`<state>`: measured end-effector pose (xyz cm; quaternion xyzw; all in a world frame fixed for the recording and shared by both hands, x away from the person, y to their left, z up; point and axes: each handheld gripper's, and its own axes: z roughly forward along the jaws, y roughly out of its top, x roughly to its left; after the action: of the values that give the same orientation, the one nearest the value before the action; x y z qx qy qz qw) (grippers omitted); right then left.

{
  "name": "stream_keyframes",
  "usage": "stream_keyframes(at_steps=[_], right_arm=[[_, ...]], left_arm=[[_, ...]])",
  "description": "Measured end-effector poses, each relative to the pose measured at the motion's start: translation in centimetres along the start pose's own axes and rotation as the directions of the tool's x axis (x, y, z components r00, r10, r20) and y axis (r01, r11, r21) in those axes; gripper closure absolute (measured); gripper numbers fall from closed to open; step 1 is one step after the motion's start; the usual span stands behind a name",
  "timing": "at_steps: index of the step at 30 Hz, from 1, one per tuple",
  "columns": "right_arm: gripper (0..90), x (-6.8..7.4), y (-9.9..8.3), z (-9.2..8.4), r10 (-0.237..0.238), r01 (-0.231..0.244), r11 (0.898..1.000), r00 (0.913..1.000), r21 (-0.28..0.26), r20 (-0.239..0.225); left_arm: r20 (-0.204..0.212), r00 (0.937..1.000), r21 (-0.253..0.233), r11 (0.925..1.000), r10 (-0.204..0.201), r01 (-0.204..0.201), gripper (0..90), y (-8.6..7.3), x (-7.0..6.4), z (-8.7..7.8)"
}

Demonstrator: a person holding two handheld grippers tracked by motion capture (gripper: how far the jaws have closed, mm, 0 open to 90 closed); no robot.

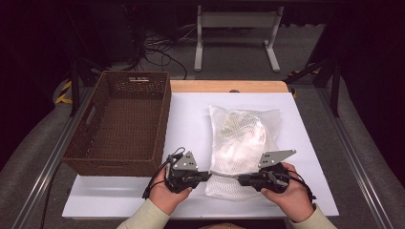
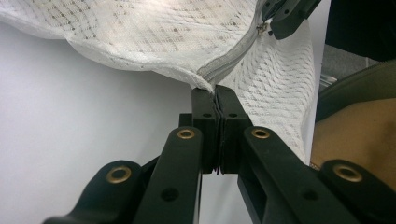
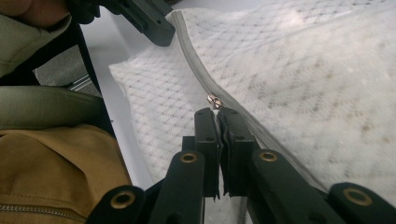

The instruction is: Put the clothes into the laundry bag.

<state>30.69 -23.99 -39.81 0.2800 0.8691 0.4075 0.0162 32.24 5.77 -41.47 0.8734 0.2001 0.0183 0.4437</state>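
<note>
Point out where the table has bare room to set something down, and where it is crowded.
Bare white table lies between the wicker basket and the mesh bag, along the far edge, and right of the bag. The basket's inside is empty too. It is crowded at the bag's near end, where the left gripper and right gripper meet.

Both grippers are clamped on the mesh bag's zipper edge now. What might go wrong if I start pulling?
1. The right gripper grips by the small zipper pull; it may slip off.
2. The left gripper pinches only a thin fold of the mesh bag by the zipper, so the mesh could tear or slide free.
</note>
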Motion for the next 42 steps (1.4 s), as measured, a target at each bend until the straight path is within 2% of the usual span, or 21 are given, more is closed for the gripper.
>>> stream_keyframes(at_steps=[13,42], right_arm=[[86.4,-0.5,-0.9,-1.6,0.019,-0.019,1.0,0.9997,-0.019,0.012],[86.5,-1.8,-2.8,-5.0,0.073,-0.07,0.997,0.9962,-0.043,0.048]], left_arm=[[0.001,0.9997,0.001,0.9997,-0.023,0.023,88.3,-0.2,0.4,-0.2],[-0.008,0.9998,0.026,0.9994,-0.021,0.021,88.4,-0.4,0.4,-0.2]])
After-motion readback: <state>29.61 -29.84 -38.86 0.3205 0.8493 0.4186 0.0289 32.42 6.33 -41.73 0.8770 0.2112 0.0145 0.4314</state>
